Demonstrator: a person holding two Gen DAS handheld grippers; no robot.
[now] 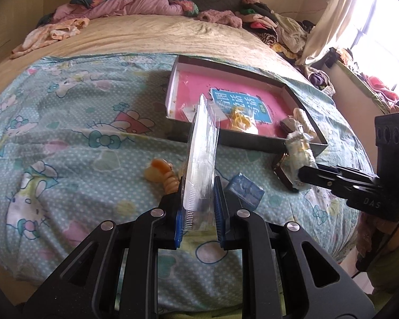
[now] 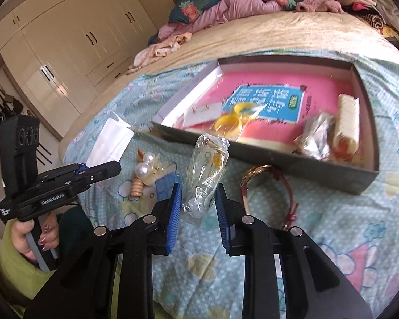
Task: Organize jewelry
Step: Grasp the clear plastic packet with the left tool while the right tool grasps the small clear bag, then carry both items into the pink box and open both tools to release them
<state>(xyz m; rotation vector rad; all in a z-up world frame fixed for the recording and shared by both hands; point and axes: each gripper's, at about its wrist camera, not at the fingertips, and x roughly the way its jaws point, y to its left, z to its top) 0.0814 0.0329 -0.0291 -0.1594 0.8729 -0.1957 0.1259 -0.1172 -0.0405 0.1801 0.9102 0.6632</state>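
Note:
My left gripper [image 1: 199, 183] is shut on a flat clear packet [image 1: 202, 148] that stands upright between its blue pads; in the right wrist view this left gripper [image 2: 116, 167] holds the white-looking packet [image 2: 111, 138] above the bedspread. My right gripper [image 2: 198, 189] is shut on a crumpled clear bag with small jewelry [image 2: 207, 164]. From the left wrist view the right gripper [image 1: 302, 174] carries that bag [image 1: 298, 143] at the near rim of a shallow dark box [image 1: 242, 141]. The box [image 2: 266, 159] has a pink floor and holds yellow bangles [image 2: 230, 123], a silver packet [image 2: 316, 135] and a cream piece [image 2: 347, 117].
On the cartoon-print bedspread in front of the box lie a pearl and wooden bead piece [image 2: 143, 171], a small blue box [image 2: 166, 183] and a red strap with a gold ring [image 2: 263, 183]. Clothes are piled at the head of the bed. A person's hand [image 2: 37, 236] grips the left tool.

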